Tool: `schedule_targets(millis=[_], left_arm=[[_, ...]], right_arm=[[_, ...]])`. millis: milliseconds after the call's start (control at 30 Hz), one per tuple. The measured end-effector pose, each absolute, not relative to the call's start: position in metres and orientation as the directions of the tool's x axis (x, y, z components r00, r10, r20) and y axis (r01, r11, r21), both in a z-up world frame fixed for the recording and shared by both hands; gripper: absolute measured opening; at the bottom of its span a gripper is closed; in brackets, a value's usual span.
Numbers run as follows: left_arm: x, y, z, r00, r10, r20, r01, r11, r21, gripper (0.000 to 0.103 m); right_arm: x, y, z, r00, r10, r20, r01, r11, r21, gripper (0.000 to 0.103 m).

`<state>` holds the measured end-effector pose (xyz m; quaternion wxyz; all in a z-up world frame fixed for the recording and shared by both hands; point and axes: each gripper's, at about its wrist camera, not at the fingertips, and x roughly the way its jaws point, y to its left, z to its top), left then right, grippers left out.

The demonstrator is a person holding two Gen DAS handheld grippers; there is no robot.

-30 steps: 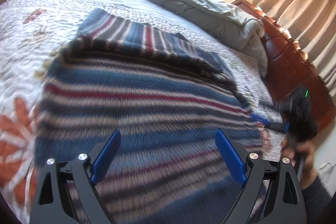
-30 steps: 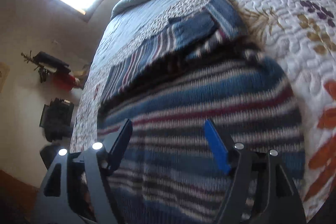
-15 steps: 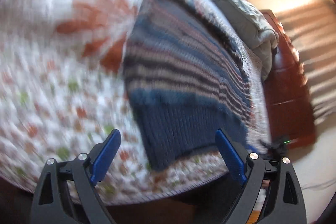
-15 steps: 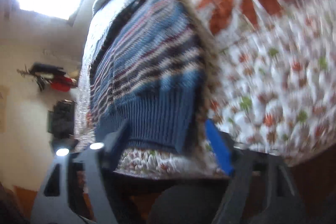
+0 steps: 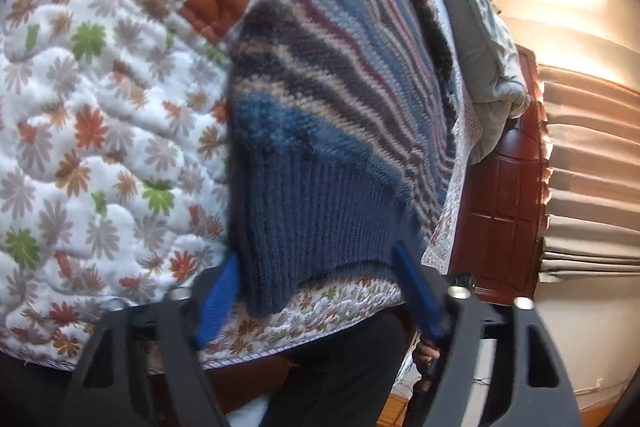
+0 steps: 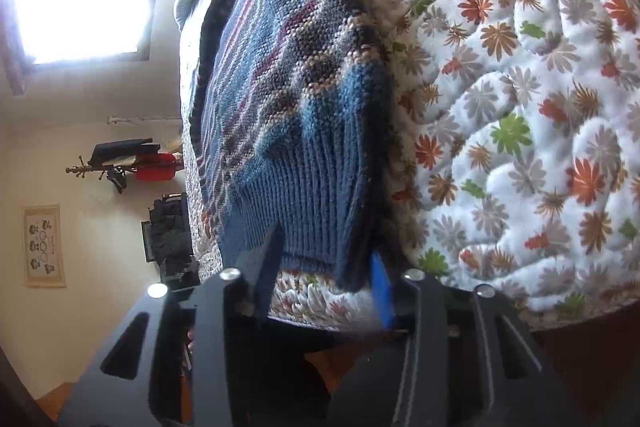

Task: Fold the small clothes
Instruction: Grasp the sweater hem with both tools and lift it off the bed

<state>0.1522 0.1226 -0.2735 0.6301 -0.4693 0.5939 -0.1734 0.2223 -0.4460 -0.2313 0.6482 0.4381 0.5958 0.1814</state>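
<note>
Between the two blue pads of our left tongs sits one bottom corner of the blue striped knitted sweater. The sweater lies flat on the bed, on the white quilt with little orange and green flowers, and it stretches away from the tongs toward the far end of the bed. Its thick blue ribbed hem is the part nearest to us, close to the bed's edge.

Our left tongs are about half wide and have just been closing. The hem corner is between the pads. One pad looks as if it touches the wool, but the other does not seem to press yet, so we do not think the corner is pinched.

Our right tongs are at the other bottom corner of the sweater. They are narrower and have just been closing too. The hem corner is between their pads. We cannot tell for sure if they squeeze it yet.

Why are the tongs placed like this? We think it is because a sweater folds best when we lift both bottom corners at once. The hem is thick and firm, so it is an easy part to pinch. Both tongs point downward at the hem, with the quilt right under it, so a pad could catch the quilt along with the wool. The grey padded blanket lies far off, past the sweater, out of the way.
</note>
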Motion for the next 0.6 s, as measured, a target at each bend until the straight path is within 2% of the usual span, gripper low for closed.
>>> schedule_targets(millis=[33,233,267,300,367,600], left_arm=[[0.152,0.123,-0.274,0.232,-0.776,-0.587,-0.341,0.500,-0.796,0.067],[0.151,0.120,-0.282,0.219,-0.782,-0.584,-0.361,0.491,-0.793,0.046],[0.150,0.119,-0.283,0.220,-0.782,-0.583,-0.364,0.488,-0.793,0.039],[0.149,0.120,-0.286,0.225,-0.781,-0.582,-0.375,0.482,-0.792,0.028],[0.148,0.121,-0.290,0.226,-0.773,-0.593,-0.385,0.488,-0.783,0.011],[0.141,0.129,-0.277,0.303,-0.775,-0.554,-0.335,0.458,-0.823,0.009]], right_arm=[[0.223,-0.445,-0.232,0.222,0.758,-0.613,0.285,0.551,0.784,0.032],[0.224,-0.448,-0.233,0.228,0.758,-0.611,0.279,0.550,0.787,0.022],[0.220,-0.456,-0.235,0.231,0.757,-0.611,0.277,0.551,0.787,0.019],[0.220,-0.459,-0.236,0.235,0.755,-0.612,0.277,0.552,0.787,0.012],[0.216,-0.463,-0.239,0.244,0.751,-0.613,0.271,0.554,0.787,0.009],[0.215,-0.465,-0.216,0.274,0.754,-0.597,0.206,0.561,0.802,0.007]])
